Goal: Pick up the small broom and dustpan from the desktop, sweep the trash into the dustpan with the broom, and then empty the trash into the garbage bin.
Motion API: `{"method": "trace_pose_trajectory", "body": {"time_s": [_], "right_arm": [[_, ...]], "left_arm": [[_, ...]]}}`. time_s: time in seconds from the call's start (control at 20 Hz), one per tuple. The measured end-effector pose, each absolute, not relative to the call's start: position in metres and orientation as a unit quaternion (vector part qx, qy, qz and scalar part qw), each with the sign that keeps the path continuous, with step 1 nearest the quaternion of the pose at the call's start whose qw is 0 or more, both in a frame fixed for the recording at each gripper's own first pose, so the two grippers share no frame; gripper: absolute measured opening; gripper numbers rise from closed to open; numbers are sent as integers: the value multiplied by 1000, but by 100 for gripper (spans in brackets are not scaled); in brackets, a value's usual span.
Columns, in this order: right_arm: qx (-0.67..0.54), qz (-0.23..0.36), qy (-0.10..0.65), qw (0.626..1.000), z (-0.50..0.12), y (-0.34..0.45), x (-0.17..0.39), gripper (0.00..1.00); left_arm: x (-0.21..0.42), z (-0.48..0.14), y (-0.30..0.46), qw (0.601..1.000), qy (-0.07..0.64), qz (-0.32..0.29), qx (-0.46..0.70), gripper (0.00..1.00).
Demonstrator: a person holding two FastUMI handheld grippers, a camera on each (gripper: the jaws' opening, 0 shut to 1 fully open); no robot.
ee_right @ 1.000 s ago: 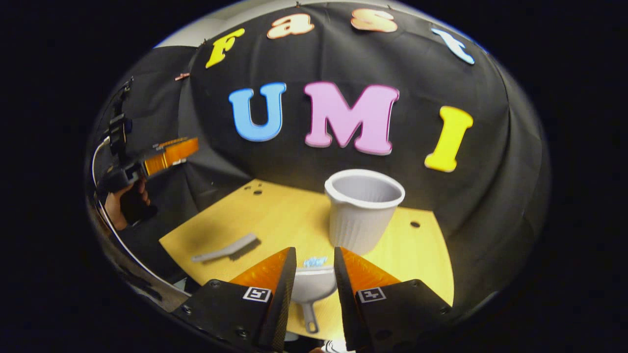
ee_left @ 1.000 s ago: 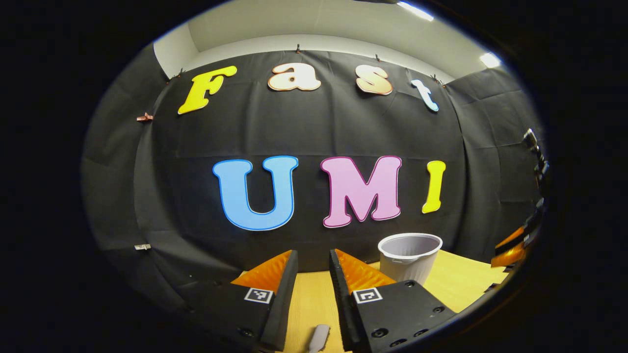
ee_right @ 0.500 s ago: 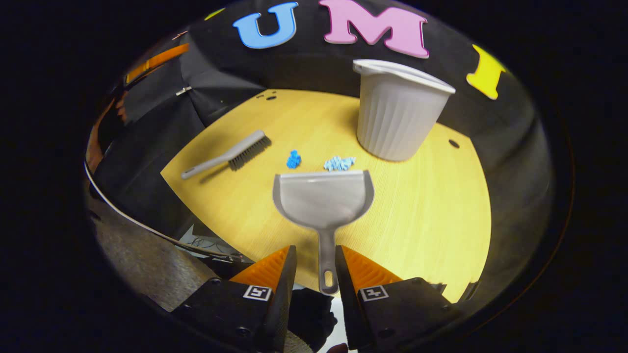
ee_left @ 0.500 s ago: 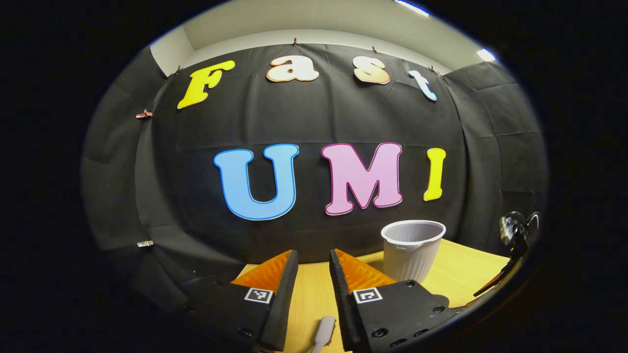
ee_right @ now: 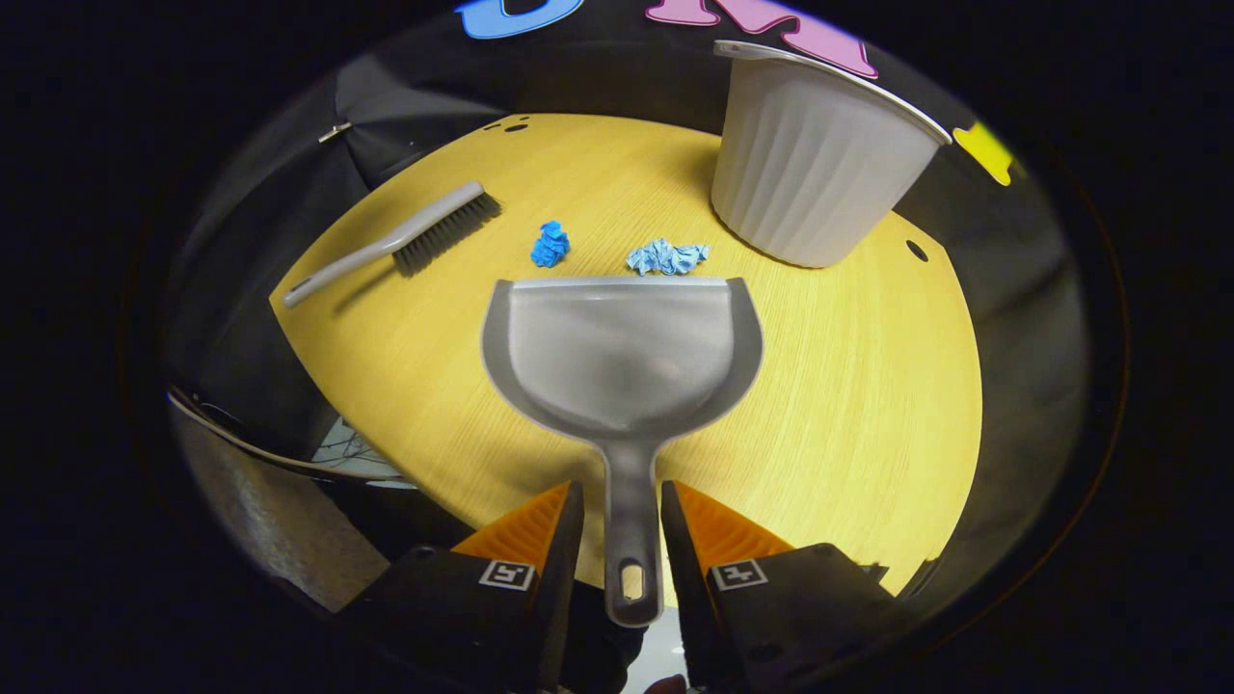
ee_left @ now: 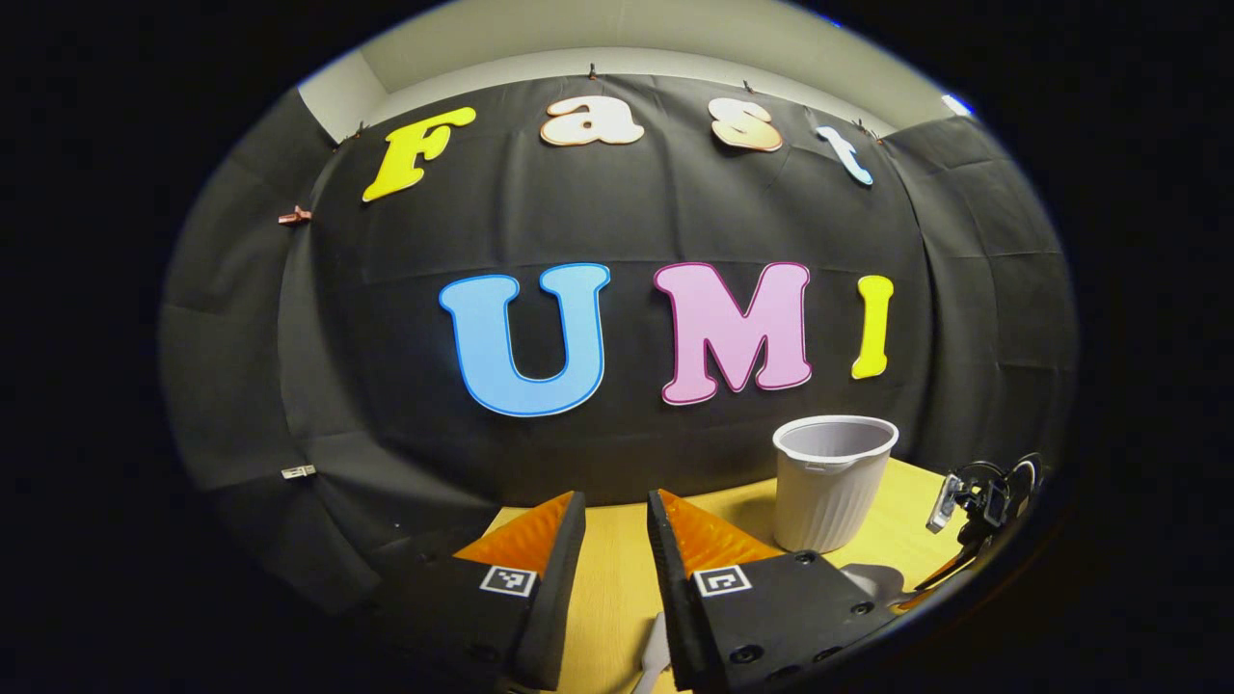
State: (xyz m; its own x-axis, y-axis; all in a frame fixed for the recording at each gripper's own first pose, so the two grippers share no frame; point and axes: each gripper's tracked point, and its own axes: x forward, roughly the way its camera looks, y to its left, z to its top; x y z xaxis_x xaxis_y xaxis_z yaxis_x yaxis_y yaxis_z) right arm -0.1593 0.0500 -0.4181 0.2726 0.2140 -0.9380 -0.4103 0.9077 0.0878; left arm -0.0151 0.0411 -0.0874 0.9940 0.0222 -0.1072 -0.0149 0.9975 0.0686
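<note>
The left gripper (ee_left: 615,540) is parted and holds nothing above the broom (ee_left: 654,657) handle tip; the garbage bin (ee_left: 831,480) stands to its right. In the right gripper view, the right gripper (ee_right: 622,540) is spread, straddling the dustpan (ee_right: 622,352) handle without clear contact. Broom (ee_right: 390,243), dark blue scrap (ee_right: 550,244) and pale blue scrap (ee_right: 667,256) lie beyond the pan on the desktop (ee_right: 868,386). The right gripper has come closer to the dustpan since half a second ago.

Black cloth wall (ee_left: 627,222), pale ceiling strip (ee_left: 627,34) above, round yellow wooden desktop (ee_right: 848,386)
</note>
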Motion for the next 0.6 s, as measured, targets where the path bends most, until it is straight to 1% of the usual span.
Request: {"method": "trace_pose_trajectory", "body": {"time_s": [0.05,0.1,0.15,0.2,0.25,0.3,0.5,0.6], "right_arm": [[-89,195,575,789,-423,50,-157,51],[-91,194,579,787,-428,51,-155,51],[-92,192,584,783,-435,52,-154,48],[-92,191,591,778,-441,54,-153,51],[-92,190,595,775,-445,55,-151,48],[-94,190,601,771,-450,57,-149,51],[-97,189,618,757,-462,65,-143,51],[-96,185,628,750,-467,66,-142,53]], "left_arm": [[-13,-90,43,998,56,9,34,46],[-10,-90,45,998,57,9,34,45],[-8,-93,46,998,58,8,35,45],[-5,-93,47,998,59,7,36,45],[-1,-96,48,997,61,5,38,45],[2,-98,49,997,64,4,39,45],[11,-112,56,996,79,3,33,45],[14,-120,61,996,89,5,30,45]]}}
